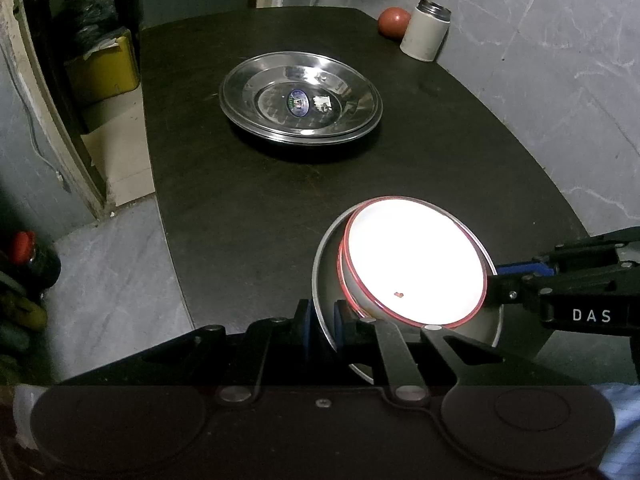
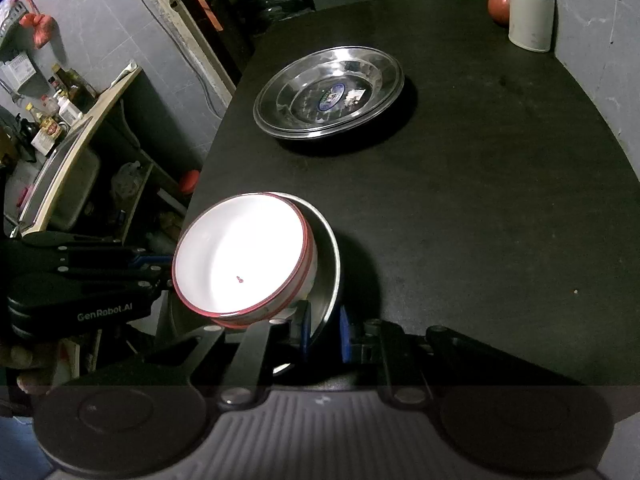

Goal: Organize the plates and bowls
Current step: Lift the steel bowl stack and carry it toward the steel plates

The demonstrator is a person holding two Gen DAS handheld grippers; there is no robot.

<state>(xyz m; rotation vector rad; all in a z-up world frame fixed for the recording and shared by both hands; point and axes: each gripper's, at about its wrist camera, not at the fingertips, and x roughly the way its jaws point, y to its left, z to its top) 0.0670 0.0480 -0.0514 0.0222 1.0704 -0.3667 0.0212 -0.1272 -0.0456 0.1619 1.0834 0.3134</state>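
I have both sets of jaws pinched on opposite rims of the steel bowl [image 1: 326, 280], the left gripper [image 1: 322, 326] and right gripper [image 2: 324, 330], near the tabletop [image 2: 480, 200] edge. The white bowls [image 2: 240, 256] inside sit tilted; uneven lifting could slide them out.

Steel plates [image 1: 300, 102]: 2 at least, stacked at table centre; exact no. hard to tell from the rims. Steel bowl [image 1: 326, 264]: 1. White red-rimmed bowls [image 1: 414, 260]: 2, nested, sitting inside the steel one. White canister [image 1: 425, 29] w/ metal top: 1, far corner. Red-brown ball [image 1: 394, 21]: 1, beside it. Grippers: 2, left gripper [image 1: 322, 326] & right gripper [image 2: 324, 330].
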